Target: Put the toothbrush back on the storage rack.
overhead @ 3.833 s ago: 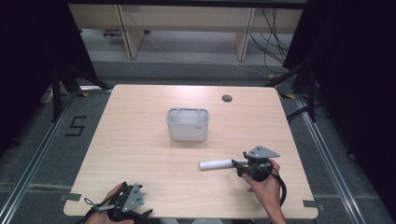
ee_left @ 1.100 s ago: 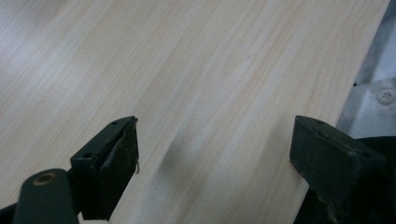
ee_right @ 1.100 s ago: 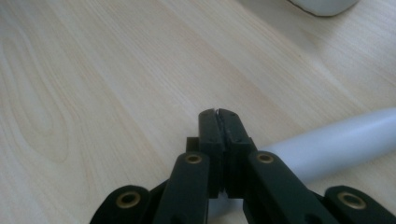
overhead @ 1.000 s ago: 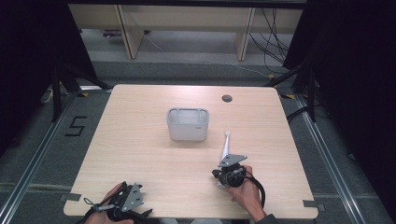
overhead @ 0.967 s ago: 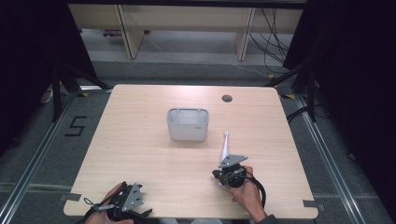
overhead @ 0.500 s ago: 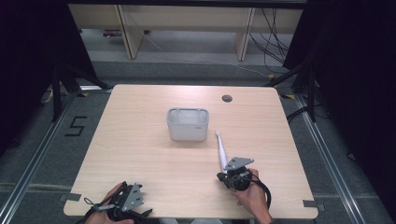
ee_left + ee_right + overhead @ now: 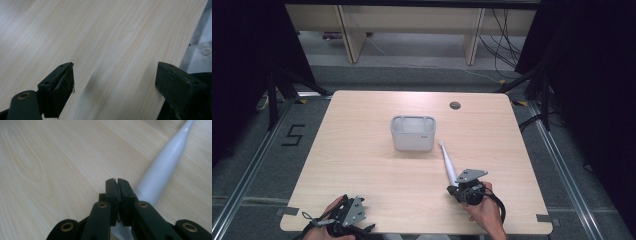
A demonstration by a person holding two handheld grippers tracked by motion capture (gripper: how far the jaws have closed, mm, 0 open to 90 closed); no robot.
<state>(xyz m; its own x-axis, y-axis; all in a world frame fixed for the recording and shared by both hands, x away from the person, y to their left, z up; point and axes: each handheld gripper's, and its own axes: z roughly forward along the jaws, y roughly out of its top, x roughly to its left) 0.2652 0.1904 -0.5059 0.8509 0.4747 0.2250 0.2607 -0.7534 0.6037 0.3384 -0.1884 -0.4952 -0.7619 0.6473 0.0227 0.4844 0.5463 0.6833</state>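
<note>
The white electric-toothbrush handle [image 7: 448, 163] lies flat on my wooden table [image 7: 362, 165], slanting from its narrow tip near the front right corner of the grey plastic caddy [image 7: 412, 133] back toward my right gripper [image 7: 455, 190]. In the right gripper view the handle [image 7: 162, 167] runs off to the upper right, its thick end passing just beside and under the jaws rather than between them (as far as I can make out). Those jaws are pressed together with nothing visibly pinched in the slit; whether the pads touch the handle's butt underneath I cannot tell.

My right hand [image 7: 484, 212] wraps the gripper body near the table's front edge, the grey three-cornered plate on top and a black cable looping beside it.

The caddy stands upright at mid-table, its tip-side corner close to the handle but apart from it. A small dark grommet hole [image 7: 455, 105] sits beyond, toward the far edge.

At the front left corner, my left gripper [image 7: 115, 82] rests with jaws spread wide over bare wood, gripping nothing.
</note>
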